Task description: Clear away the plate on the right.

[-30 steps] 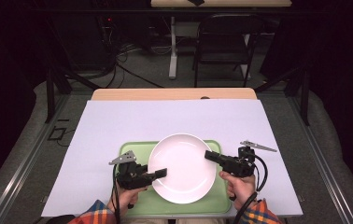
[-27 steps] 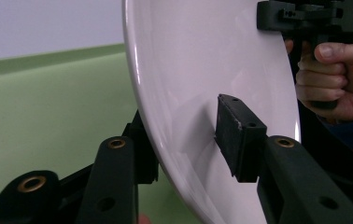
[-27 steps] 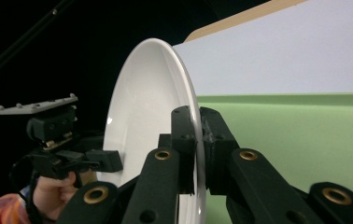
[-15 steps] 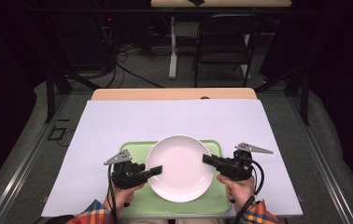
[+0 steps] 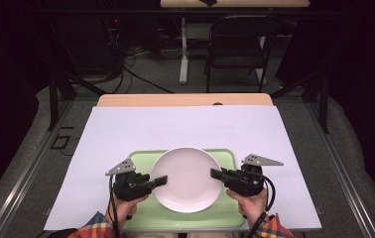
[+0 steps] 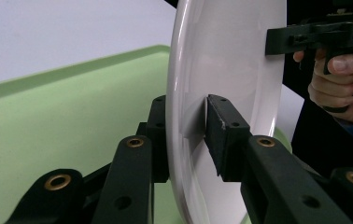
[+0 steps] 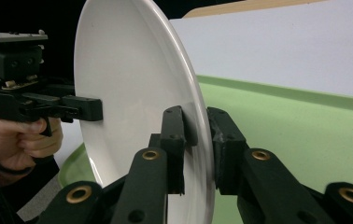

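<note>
Jaws of both grippers pinch plate [image 5: 187,176].

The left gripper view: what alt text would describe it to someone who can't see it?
Two black jaws of the left gripper close on the rim of a round white plate, seen edge-on above a pale green plastic tray. Across the plate, a hand holds the right gripper, also at its rim.

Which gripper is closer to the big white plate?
Neither wins, it's a tie. The left gripper has its jaws on the white plate at its left rim, and the right gripper has its jaws on the right rim. The plate sits over the green tray.
</note>
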A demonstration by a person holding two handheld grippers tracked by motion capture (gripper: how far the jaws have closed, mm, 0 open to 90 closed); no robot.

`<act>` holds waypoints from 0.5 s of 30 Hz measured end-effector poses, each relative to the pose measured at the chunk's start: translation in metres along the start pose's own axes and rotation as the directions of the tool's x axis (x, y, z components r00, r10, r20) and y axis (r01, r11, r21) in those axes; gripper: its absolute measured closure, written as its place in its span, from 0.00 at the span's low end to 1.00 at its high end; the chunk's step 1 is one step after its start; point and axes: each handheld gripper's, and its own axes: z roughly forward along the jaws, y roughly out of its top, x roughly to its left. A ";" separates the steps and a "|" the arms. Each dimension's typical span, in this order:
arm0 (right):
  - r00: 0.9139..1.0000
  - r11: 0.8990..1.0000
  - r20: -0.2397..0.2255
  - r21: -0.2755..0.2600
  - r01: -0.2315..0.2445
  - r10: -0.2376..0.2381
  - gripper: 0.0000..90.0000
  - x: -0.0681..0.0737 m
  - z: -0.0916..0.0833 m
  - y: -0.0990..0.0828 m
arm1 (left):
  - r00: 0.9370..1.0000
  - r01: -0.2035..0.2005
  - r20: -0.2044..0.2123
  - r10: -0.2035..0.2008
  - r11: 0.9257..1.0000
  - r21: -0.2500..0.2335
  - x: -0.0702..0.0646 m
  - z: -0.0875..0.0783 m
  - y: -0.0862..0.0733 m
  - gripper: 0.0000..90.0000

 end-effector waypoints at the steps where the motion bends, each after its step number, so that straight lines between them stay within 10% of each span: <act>1: 1.000 1.000 0.005 0.001 0.004 -0.004 0.86 0.001 0.000 -0.001 | 1.000 0.003 0.000 -0.003 1.000 0.002 0.000 0.000 0.000 0.80; 15: 0.998 0.997 0.028 0.059 0.052 -0.053 0.85 0.006 0.003 -0.005 | 1.000 0.010 -0.006 -0.009 1.000 0.024 0.002 -0.002 -0.001 0.81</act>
